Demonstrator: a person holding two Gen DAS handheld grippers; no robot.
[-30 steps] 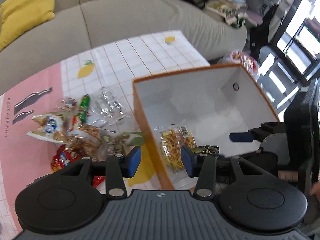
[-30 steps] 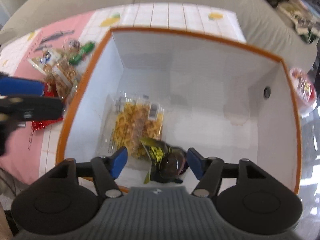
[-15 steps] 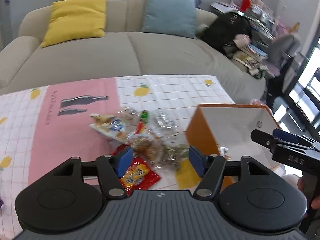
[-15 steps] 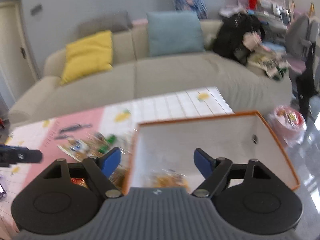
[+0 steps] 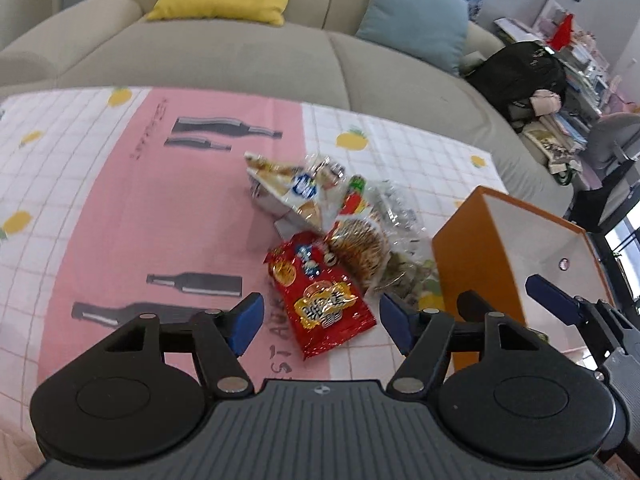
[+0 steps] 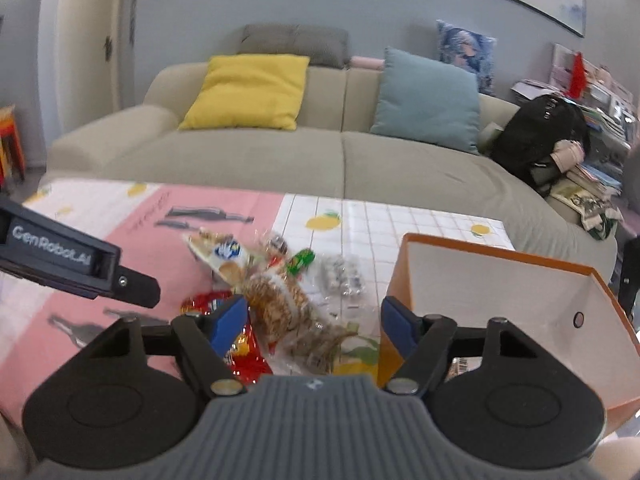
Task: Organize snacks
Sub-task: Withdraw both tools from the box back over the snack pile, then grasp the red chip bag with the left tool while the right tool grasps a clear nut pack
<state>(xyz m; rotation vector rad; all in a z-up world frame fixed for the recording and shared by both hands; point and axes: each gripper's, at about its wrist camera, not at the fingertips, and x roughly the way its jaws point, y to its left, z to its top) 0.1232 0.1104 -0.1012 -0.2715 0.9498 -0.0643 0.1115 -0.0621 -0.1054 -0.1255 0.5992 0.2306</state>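
"GenRobot.AI" is read in white lettering on the black body of the left gripper (image 6: pixel 136 290), seen entering from the left edge of the right wrist view. Partial grey lettering ending in "AUR" and "ST" is printed on the pink band of the tablecloth (image 5: pixel 120 208), alongside black bottle silhouettes and yellow lemon motifs on white check. Yellow characters are carried on the red snack bag (image 5: pixel 322 300), but they cannot be made out.

The orange box (image 5: pixel 472 256), white inside, is stood at the right edge of the table; little of its floor is shown, and what it holds cannot be told.

The snack pile (image 6: pixel 280 292) is heaped on the cloth just left of the box: the red snack bag nearest the front edge, a clear packet of brown crackers (image 5: pixel 360 248) touching it, a white pouch with a blue emblem (image 5: pixel 292 192) behind, a green-and-red wrapper (image 5: pixel 354 196) and crinkled clear packets (image 5: pixel 396 208) toward the box.

Both tools are held above the table with nothing between their blue pads: the left gripper (image 5: pixel 322 322) is spread wide over the red bag, and the right gripper (image 6: pixel 314 322) is likewise parted, over the pile and the box's near corner.
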